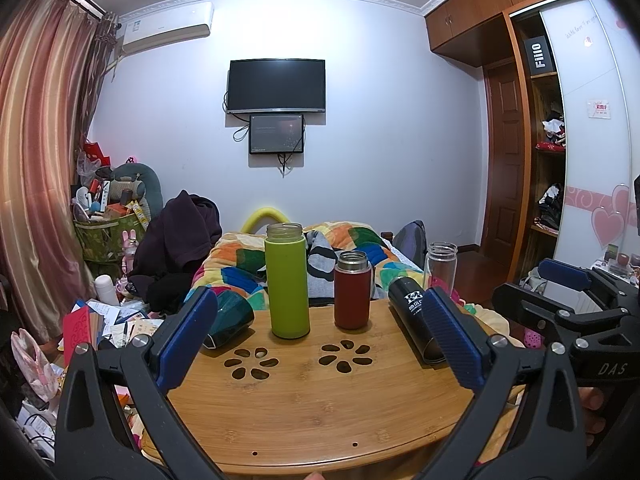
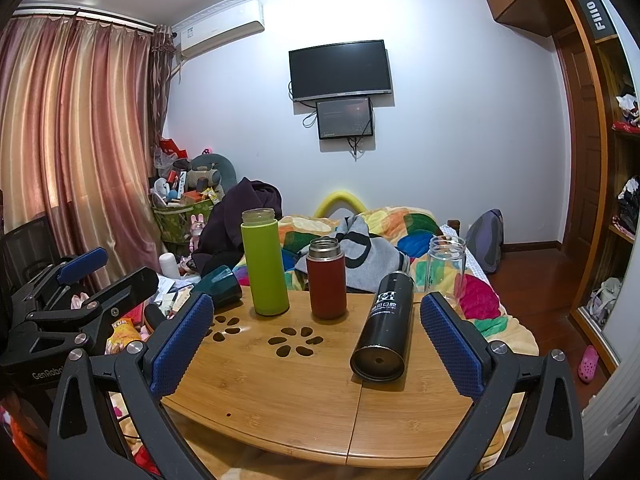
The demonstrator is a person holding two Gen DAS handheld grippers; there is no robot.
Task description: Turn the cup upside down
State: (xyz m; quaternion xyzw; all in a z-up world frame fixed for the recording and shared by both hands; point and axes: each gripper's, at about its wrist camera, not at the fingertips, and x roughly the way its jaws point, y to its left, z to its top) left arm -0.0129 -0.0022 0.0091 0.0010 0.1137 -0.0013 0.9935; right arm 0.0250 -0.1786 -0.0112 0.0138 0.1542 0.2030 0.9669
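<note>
On the bamboo table (image 1: 312,408) (image 2: 304,392) stand a green bottle (image 1: 287,282) (image 2: 265,262) and a red flask (image 1: 352,290) (image 2: 326,278), both upright and open. A black flask (image 1: 416,318) (image 2: 384,328) lies on its side at the right. A dark teal cup (image 1: 230,318) (image 2: 220,285) lies on its side at the left. A clear glass bottle (image 1: 440,268) (image 2: 446,268) stands at the far right edge. My left gripper (image 1: 320,344) is open and empty above the near table. My right gripper (image 2: 316,344) is open and empty, the black flask lying between its fingers' lines.
A bed with a colourful quilt (image 1: 360,248) lies behind the table. Clutter and a green basket (image 1: 102,236) fill the floor at left by the curtain. A wardrobe (image 1: 548,152) stands at right. The right gripper also shows in the left wrist view (image 1: 568,296).
</note>
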